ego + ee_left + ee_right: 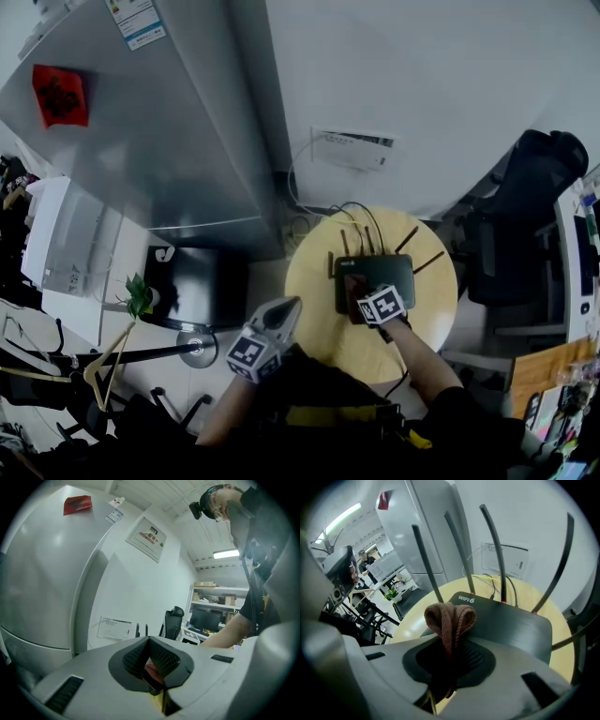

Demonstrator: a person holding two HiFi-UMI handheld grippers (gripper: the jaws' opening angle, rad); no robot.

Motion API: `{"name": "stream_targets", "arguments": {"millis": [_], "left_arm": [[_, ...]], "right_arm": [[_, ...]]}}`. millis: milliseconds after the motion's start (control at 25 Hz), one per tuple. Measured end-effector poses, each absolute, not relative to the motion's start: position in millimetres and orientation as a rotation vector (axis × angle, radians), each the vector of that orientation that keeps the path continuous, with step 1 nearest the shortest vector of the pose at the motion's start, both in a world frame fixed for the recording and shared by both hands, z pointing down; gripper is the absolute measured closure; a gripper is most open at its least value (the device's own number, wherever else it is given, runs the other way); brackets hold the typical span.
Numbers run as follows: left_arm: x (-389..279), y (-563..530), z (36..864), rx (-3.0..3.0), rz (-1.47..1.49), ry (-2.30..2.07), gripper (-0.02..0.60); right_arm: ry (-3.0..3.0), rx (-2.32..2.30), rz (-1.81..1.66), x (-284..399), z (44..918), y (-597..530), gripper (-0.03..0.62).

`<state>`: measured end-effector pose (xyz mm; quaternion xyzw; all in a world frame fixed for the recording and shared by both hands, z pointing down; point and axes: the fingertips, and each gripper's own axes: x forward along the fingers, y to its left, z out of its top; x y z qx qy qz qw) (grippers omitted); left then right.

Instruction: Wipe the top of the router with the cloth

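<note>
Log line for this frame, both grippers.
right gripper: shut on cloth, over router top | left gripper: shut, empty, beside round table | contact: unclear

One router point(375, 274) (four antennas point(497, 550) stand plain in the right gripper view, with more splayed at the side), one cloth point(450, 616), one round table point(309, 281), one left gripper point(289, 311), one right gripper point(361, 302), one fridge point(159, 122), one chair point(525, 206), one plant point(139, 295).
</note>
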<state>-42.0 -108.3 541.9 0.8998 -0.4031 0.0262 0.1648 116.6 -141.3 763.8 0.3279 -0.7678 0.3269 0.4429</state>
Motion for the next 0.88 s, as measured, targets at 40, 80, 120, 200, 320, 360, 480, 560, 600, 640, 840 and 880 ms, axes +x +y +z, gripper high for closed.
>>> {"name": "stream_targets", "arguments": {"millis": [40, 80, 120, 200, 320, 360, 480, 560, 600, 640, 840, 880], "left_arm": [[-39, -108, 541, 2.564, 0.077, -1.142, 0.581], [-38, -108, 540, 2.565, 0.077, -1.137, 0.581], [-36, -108, 541, 2.569, 0.077, -1.133, 0.581], [-34, -107, 543, 2.576, 0.086, -1.124, 0.581], [-30, -106, 545, 2.575, 0.105, -1.113, 0.581], [-28, -106, 544, 2.576, 0.107, -1.108, 0.581], [-23, -107, 543, 2.595, 0.112, -1.089, 0.581], [-20, -107, 544, 2.606, 0.114, -1.080, 0.581], [-20, -107, 544, 2.604, 0.115, -1.076, 0.581], [-19, -107, 542, 2.600, 0.117, -1.073, 0.581], [-17, -107, 542, 2.597, 0.124, -1.059, 0.581], [-17, -107, 542, 2.600, 0.126, -1.058, 0.581]], "right_arm": [[-1.898, 0.822, 0.808, 123, 764, -141, 0.531], [-1.891, 0.832, 0.803, 129, 764, -141, 0.531], [-1.885, 0.841, 0.798, 135, 764, -142, 0.530], [-1.874, 0.863, 0.795, 149, 764, -142, 0.531], [-1.854, 0.905, 0.811, 172, 765, -142, 0.531], [-1.848, 0.920, 0.814, 180, 766, -142, 0.531], [-1.830, 0.965, 0.816, 200, 766, -143, 0.530], [-1.820, 0.991, 0.814, 212, 766, -143, 0.531], [-1.815, 1.002, 0.814, 217, 766, -143, 0.530], [-1.809, 1.011, 0.814, 222, 766, -143, 0.530], [-1.767, 1.045, 0.800, 248, 766, -144, 0.530], [-1.758, 1.054, 0.799, 254, 766, -144, 0.530]]}}
